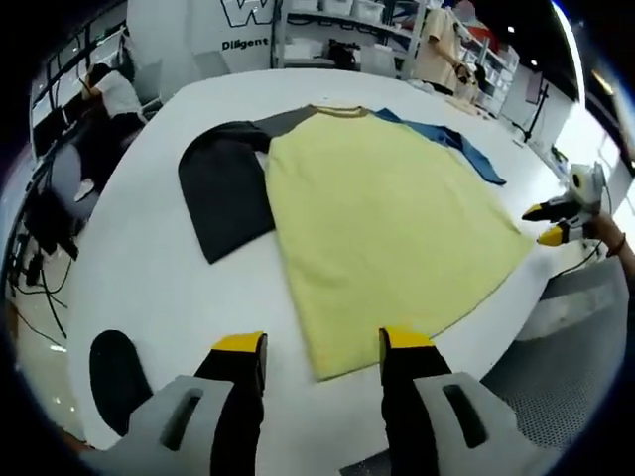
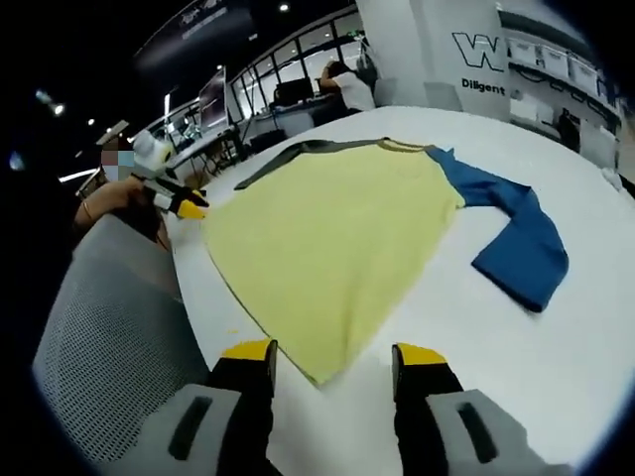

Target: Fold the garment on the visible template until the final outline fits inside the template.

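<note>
While both grippers hang over the near edge of the white table, the garment lies flat and spread out on top of it. It is a long-sleeved shirt with a pale yellow body, one dark grey sleeve and one blue sleeve. Its long axis runs from the hem, closest to the grippers, away to the collar at the far side, so the neck points away from the person holding the tools. In the left gripper view the grey sleeve angles down and outward on the left, bent back toward the hem, while the blue sleeve stretches off to the right. In the right gripper view the same shirt shows its blue sleeve folded down on the right, well clear of the body at its cuff.

The left gripper hovers just past one hem corner, its yellow-tipped jaws standing wide apart with nothing between them. The right gripper sits at the other hem corner, jaws likewise spread wide, the fabric's point lying between them but not pinched. Each gripper also appears small in the other's view, at the table edge. A grey mesh chair back stands beside the table. People sit at desks in the background.
</note>
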A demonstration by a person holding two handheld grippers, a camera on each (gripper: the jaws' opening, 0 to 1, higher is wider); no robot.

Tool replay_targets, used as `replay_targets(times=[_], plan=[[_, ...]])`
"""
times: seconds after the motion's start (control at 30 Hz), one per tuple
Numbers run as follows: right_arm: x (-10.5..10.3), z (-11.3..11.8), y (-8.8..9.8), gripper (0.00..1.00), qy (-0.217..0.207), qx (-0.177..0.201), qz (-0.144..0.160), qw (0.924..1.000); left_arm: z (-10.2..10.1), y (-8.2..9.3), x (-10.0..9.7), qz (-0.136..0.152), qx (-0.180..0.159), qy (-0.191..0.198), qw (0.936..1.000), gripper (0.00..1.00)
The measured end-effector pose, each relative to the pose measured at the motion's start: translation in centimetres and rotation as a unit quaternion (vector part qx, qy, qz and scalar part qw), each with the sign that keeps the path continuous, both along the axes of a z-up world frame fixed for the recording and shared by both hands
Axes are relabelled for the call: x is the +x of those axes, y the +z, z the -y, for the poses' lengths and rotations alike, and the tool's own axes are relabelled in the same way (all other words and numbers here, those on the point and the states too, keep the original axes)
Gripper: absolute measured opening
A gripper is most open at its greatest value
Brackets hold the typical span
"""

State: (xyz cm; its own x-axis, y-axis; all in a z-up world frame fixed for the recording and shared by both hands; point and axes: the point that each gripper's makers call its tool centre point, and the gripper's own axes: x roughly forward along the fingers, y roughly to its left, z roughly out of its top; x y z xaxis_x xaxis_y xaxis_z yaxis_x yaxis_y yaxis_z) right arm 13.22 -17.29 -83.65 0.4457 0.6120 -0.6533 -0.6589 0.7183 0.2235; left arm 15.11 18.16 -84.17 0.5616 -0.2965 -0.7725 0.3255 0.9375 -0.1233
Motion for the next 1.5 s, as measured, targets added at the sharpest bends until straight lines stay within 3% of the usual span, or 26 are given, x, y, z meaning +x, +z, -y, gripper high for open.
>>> replay_targets(times=[0.17, 0.23, 0.27, 0.43, 0.57, 0.8, 0.97, 1.07, 1.5], plan=[[1.2, -0.2, 1.9, 0.73, -0.028, 0.037, 0.018, 0.9987, 0.9, 1.1, 0.7, 0.032, -0.018, -0.002, 0.9993, 0.7], [1.8, -0.2, 2.6, 0.81, -0.04, 0.049, 0.025, 0.9977, 1.8, 1.8, 1.3, 0.059, -0.033, -0.018, 0.9975, 0.77], [2.1, -0.2, 2.8, 0.84, -0.046, 0.052, 0.027, 0.9972, 1.9, 2.1, 1.4, 0.068, -0.038, -0.007, 0.9969, 0.81], [3.0, -0.2, 3.5, 0.94, -0.052, 0.051, 0.052, 0.996, 2.7, 2.6, 1.7, 0.084, -0.041, -0.015, 0.9955, 0.89], [3.9, 0.4, 3.7, 0.94, -0.06, 0.049, 0.059, 0.9953, 3.5, 3.0, 1.8, 0.093, -0.041, -0.025, 0.9945, 0.99], [6.6, 2.3, 3.7, 0.95, -0.078, 0.051, 0.077, 0.9926, 4.7, 3.8, 1.8, 0.107, -0.046, -0.051, 0.9919, 0.99], [9.0, 3.7, 2.9, 0.86, -0.085, 0.024, 0.089, 0.9921, 5.0, 3.9, 1.9, 0.112, -0.047, -0.061, 0.9907, 0.99], [9.8, 4.4, 1.8, 0.77, -0.082, 0.013, 0.073, 0.9939, 5.0, 3.5, 1.8, 0.104, -0.042, -0.06, 0.9919, 0.99], [12.4, 4.6, -0.4, 0.78, -0.081, -0.006, 0.06, 0.995, 4.7, 3.5, 2.0, 0.106, -0.042, -0.054, 0.992, 0.99]])
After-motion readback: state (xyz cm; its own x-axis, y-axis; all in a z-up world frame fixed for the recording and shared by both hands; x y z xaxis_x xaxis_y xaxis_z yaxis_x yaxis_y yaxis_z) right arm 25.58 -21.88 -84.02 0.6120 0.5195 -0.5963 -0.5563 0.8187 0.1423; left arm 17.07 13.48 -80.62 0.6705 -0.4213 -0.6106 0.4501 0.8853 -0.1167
